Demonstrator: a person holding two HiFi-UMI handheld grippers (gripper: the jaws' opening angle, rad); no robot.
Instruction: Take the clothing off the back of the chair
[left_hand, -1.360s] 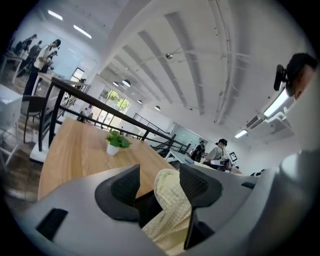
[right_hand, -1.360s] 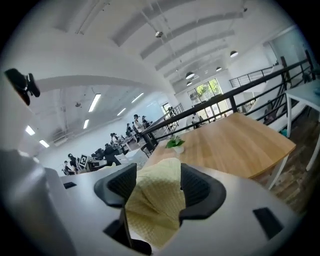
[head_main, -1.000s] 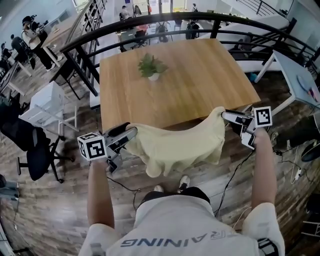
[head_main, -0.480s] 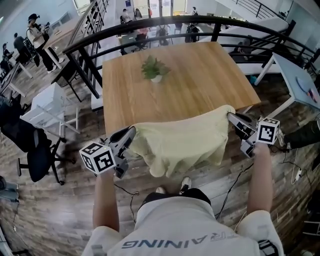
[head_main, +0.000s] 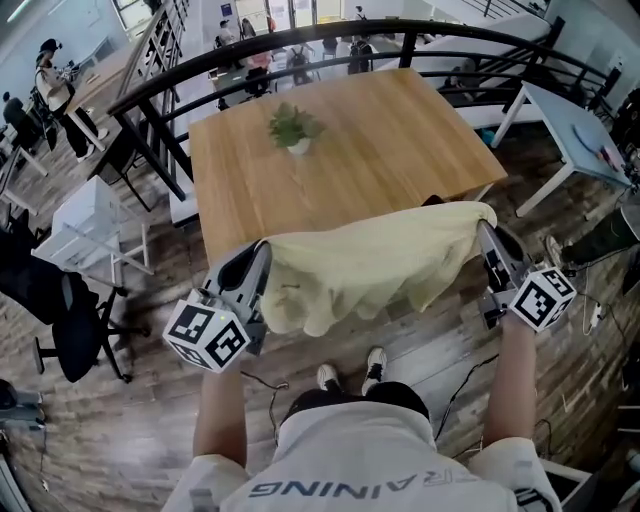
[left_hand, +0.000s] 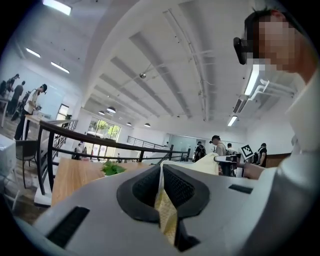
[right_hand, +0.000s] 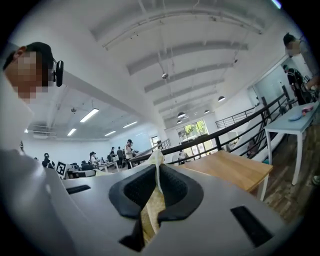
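The left tool (head_main: 258, 262) is pinching one end of the pale yellow garment (head_main: 370, 262), and the right tool (head_main: 488, 243) is pinching the other end (both gripper views show fabric nipped between the pads). The garment hangs spread between them, sagging at the middle, above the wooden floor (head_main: 130, 420) at the near edge of the bench (head_main: 400, 130), which carries a potted plant (head_main: 293, 130).
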